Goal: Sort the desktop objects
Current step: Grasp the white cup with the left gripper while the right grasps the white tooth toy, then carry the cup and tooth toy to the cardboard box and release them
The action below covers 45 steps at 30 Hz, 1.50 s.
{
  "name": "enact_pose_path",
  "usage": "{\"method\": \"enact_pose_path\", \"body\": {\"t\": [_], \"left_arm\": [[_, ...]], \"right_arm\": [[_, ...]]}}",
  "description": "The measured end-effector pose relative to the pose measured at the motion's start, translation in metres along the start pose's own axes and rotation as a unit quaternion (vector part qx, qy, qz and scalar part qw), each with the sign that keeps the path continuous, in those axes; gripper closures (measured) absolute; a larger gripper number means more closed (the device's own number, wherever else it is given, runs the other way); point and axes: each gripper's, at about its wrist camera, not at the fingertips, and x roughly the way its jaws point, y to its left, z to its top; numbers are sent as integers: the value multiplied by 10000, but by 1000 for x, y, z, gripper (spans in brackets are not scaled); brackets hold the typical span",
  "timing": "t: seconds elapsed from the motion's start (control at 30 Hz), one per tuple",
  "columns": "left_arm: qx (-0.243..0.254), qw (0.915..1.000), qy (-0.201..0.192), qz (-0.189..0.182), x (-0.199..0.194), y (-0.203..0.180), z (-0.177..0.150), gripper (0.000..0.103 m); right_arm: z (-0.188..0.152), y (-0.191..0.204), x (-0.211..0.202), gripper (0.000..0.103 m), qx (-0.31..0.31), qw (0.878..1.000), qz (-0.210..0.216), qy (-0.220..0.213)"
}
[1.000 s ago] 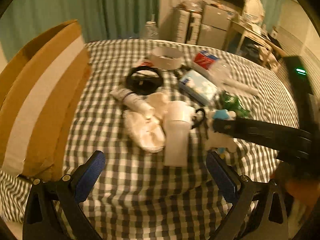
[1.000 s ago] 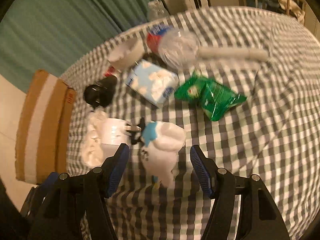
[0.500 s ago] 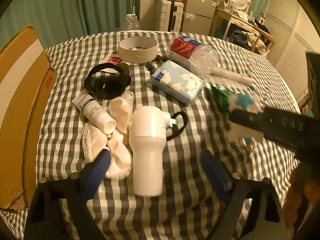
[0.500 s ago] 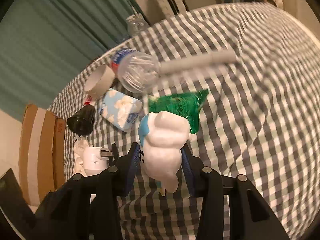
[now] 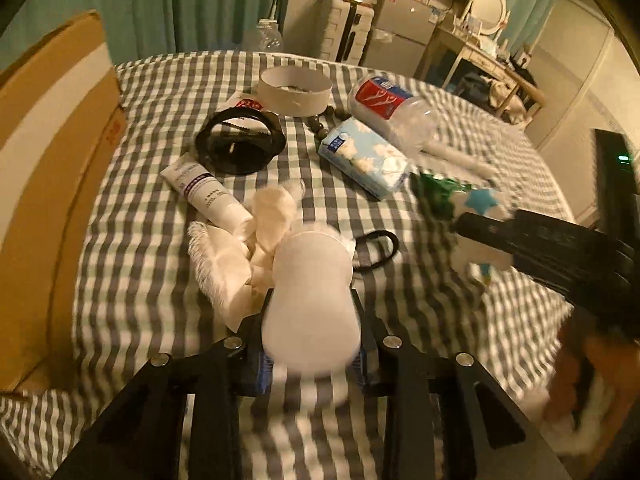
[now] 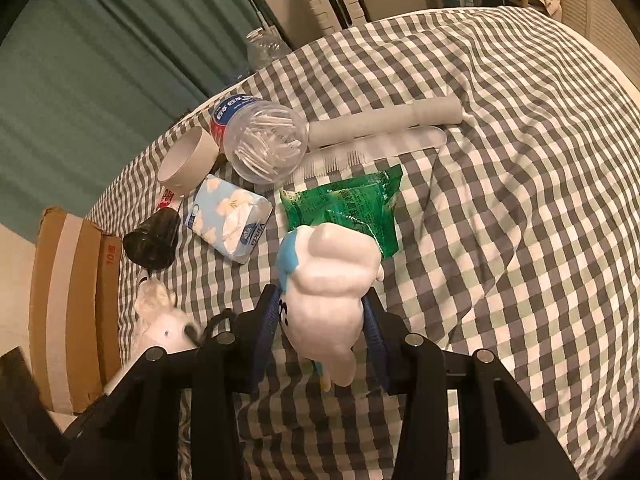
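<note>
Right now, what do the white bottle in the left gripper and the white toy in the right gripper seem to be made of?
White bottle: likely matte plastic, smooth, opaque and waisted, though blurred; the left gripper is closing around it. White toy: soft plush or squashy foam, going by its rounded, puffy lobes with a blue patch, dull finish; the right gripper pinches it.

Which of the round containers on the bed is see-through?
The plastic jar lying on its side with the red and blue label, full of white sticks. The cardboard ring beside it is opaque white, and the funnel-shaped cup is black.
</note>
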Motion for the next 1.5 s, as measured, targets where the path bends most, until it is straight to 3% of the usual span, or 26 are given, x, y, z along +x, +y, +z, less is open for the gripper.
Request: {"method": "enact_pose_path", "body": {"t": [0.1,0.27,0.33,0.4,0.57,0.63,0.67,0.7,0.83,0.93,1.23,1.5], "left_arm": [[-39,9999,89,-60,-10,5,-9,83],[35,9996,263,-72,-9,5,-25,82],[0,9996,277,-104,-9,5,-25,73],[27,9999,119,74,-10,5,-24,47],[-46,9995,-246,199,-10,2,-14,36],[-41,9990,-260,361,0,1,-8,36],[-60,9988,-297,383,2,0,-7,43],[-80,9989,-298,345,4,-1,-5,68],[-29,9987,-278,424,1,-7,-4,68],[-147,9991,-279,276,-11,-4,-6,69],[-373,9963,-768,-3,-68,3,1,70],[-424,9914,-1237,-110,-131,20,21,70]], "right_arm": [[-2,3,-5,62,-54,10000,29,-51],[-6,6,-16,62,-75,9999,24,-103],[-8,7,-19,62,-63,9999,10,-131],[-9,9,-19,62,-63,9999,15,-143],[-9,7,-17,62,-33,10000,4,-91],[-8,6,-15,62,-35,10000,12,-50],[-8,6,-13,62,-42,10000,29,-26],[-8,6,-12,62,-39,10000,44,-4],[-7,2,-9,62,-23,9999,93,33],[-8,5,-10,62,-120,9998,180,21],[-25,37,-51,62,-724,9966,251,-286],[-36,104,-106,62,-1421,9868,457,-623]]}}
